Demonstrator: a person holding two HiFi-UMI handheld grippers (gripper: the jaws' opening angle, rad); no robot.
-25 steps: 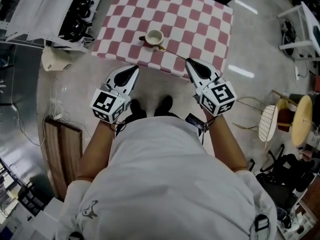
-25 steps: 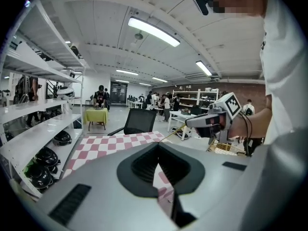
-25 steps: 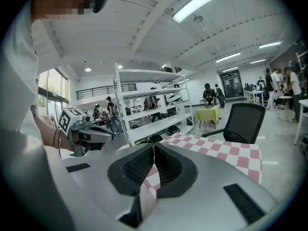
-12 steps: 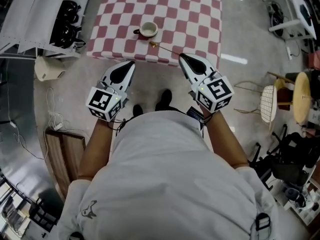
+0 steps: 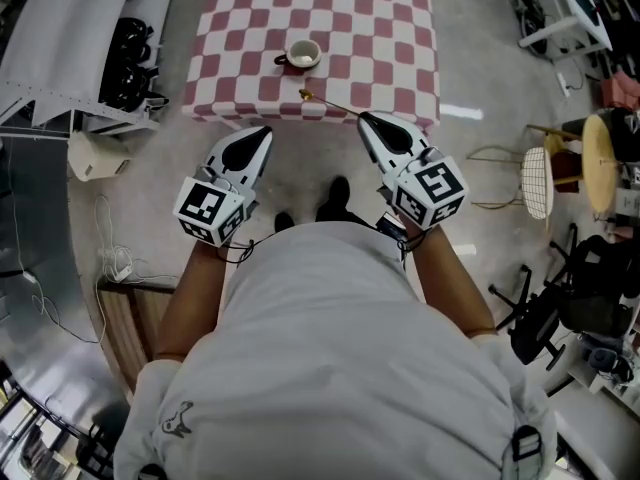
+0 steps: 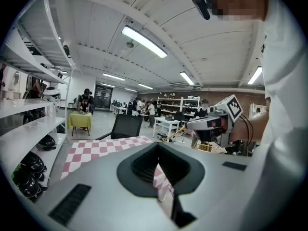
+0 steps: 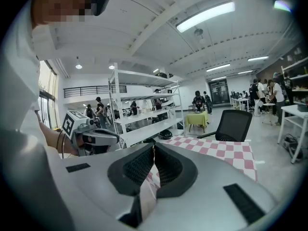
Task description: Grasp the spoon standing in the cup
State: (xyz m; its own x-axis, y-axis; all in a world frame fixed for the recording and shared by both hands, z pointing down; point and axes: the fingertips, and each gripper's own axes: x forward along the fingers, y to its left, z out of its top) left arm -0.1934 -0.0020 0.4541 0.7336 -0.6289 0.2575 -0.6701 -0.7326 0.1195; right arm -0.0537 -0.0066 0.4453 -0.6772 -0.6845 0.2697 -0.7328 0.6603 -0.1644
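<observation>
A white cup (image 5: 303,54) with a dark handle stands on the red-and-white checked table (image 5: 395,38). My right gripper (image 5: 365,118) hangs at the table's near edge, shut on the handle of a thin gold spoon (image 5: 330,104). The spoon's bowl points left, over the cloth just short of the cup. The left gripper view shows the spoon (image 6: 173,134) sticking out of the right gripper (image 6: 188,125). In the right gripper view the shut jaws hide it. My left gripper (image 5: 262,131) is shut and empty, below the table's near-left corner.
Grey shelving with black helmets (image 5: 130,48) runs along the left. A wooden board (image 5: 125,313) and cables lie on the floor at left. Wire stools (image 5: 538,183) and a round yellow seat (image 5: 598,163) stand at right. A black office chair (image 6: 124,127) is beyond the table.
The spoon's bowl was next to the cup and is now clearly nearer me, carried by the right gripper. The table and cup sit farther up the head view.
</observation>
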